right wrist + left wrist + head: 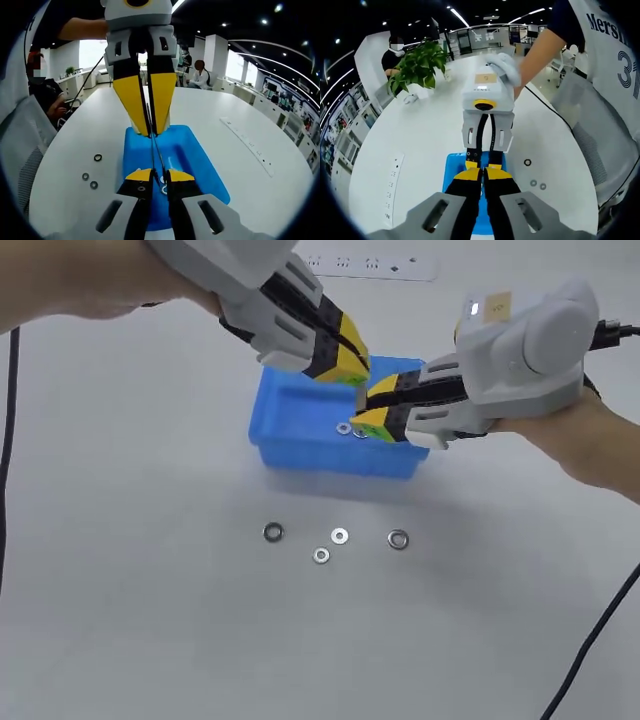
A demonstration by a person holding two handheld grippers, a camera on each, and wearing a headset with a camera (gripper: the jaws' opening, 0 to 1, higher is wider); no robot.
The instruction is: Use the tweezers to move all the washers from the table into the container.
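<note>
The left gripper (350, 365) and right gripper (365, 420) have pale grey housings, black jaw arms and yellow tips, and the right one has a yellowish sticker (495, 307) on top. Black cables (590, 640) hang at far left and near right. The person wears a white jersey (610, 65) with dark blue lettering.

container (330, 455): blue plastic, smooth, slight gloss | washers (339, 536): shiny metal | table (150, 590): matt white, smooth
</note>
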